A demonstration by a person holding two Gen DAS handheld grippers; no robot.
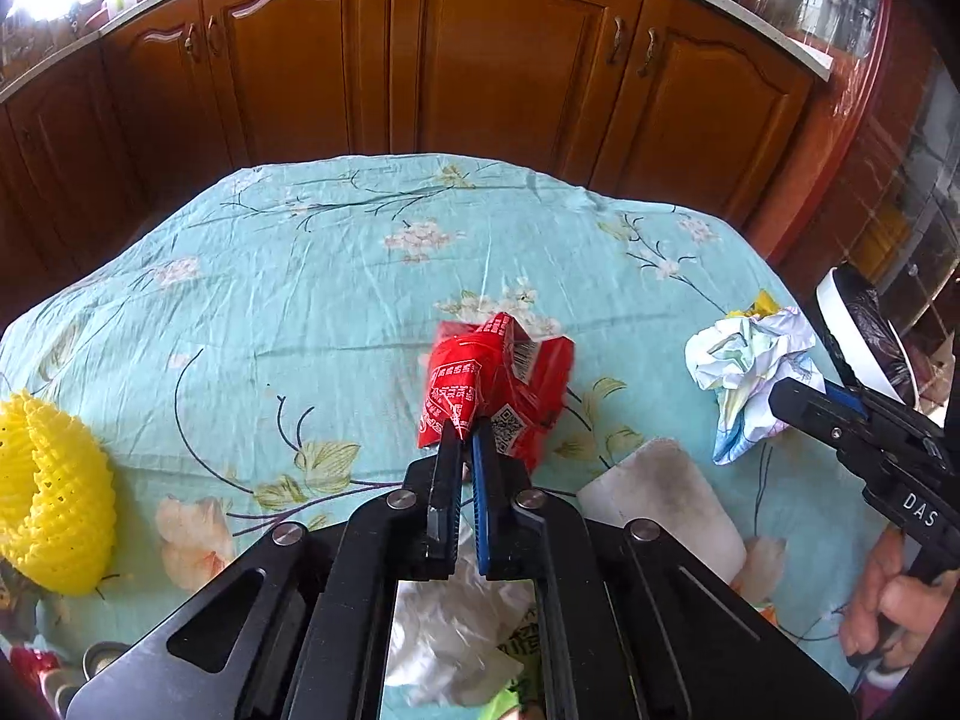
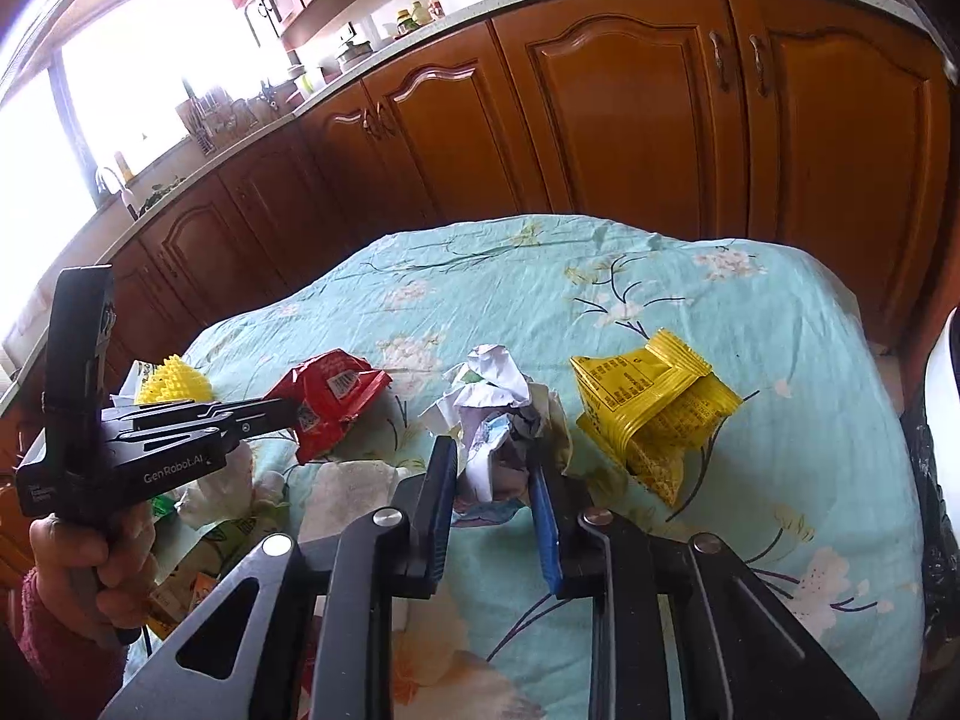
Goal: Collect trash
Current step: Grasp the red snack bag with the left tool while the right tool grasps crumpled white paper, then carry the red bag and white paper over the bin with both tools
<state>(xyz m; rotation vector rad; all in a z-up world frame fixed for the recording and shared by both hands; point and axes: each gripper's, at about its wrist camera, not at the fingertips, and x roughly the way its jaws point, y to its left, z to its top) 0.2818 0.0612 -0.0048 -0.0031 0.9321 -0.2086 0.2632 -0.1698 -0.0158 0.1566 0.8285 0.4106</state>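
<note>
A crumpled red snack wrapper (image 1: 498, 384) lies mid-table on the flowered turquoise cloth (image 1: 300, 300). My left gripper (image 1: 465, 438) is shut on its near corner; the right wrist view shows the same grip from the side, left gripper (image 2: 288, 409) on red wrapper (image 2: 336, 399). A crumpled ball of white printed paper (image 2: 498, 432) sits between the fingers of my right gripper (image 2: 495, 483), and both pads press its sides. In the left wrist view that right gripper (image 1: 786, 402) meets the paper ball (image 1: 750, 366) from the right. A folded yellow wrapper (image 2: 654, 408) lies just right of the ball.
A yellow foam net (image 1: 54, 492) rests at the table's left edge. A white bin lined with a black bag (image 1: 840, 324) stands off the right edge. A white pad (image 1: 660, 498) and clear plastic (image 1: 456, 630) lie near me. Wooden cabinets stand behind the table.
</note>
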